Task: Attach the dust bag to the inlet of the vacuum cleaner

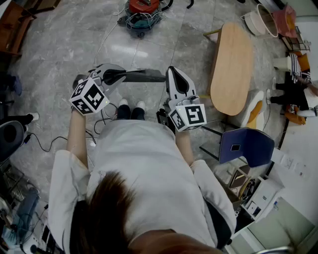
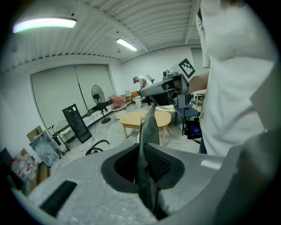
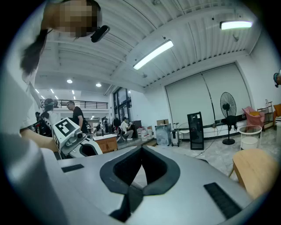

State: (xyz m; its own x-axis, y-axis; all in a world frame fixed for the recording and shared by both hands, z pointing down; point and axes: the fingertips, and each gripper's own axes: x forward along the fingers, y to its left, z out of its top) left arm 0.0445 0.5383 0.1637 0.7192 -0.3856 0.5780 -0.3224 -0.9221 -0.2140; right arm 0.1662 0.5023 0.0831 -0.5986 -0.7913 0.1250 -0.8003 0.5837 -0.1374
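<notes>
A flat grey dust bag (image 1: pixel 145 75) sticks out to the right from my left gripper (image 1: pixel 117 75), which is shut on its edge. In the left gripper view the bag (image 2: pixel 148 127) stands edge-on, pinched between the jaws of that gripper (image 2: pixel 145 154). My right gripper (image 1: pixel 175 72) hangs just right of the bag's free end, shut and empty; the right gripper view shows the right gripper (image 3: pixel 140 151) with nothing between its jaws. The red vacuum cleaner (image 1: pixel 142 11) sits on the floor well ahead, with cable piled on it. Its inlet cannot be made out.
A long wooden table (image 1: pixel 231 67) stands to the right, with a blue chair (image 1: pixel 247 145) near it. Cables run over the stone floor at the left (image 1: pixel 47 144). A fan (image 2: pixel 97 94) and other people are farther off in the room.
</notes>
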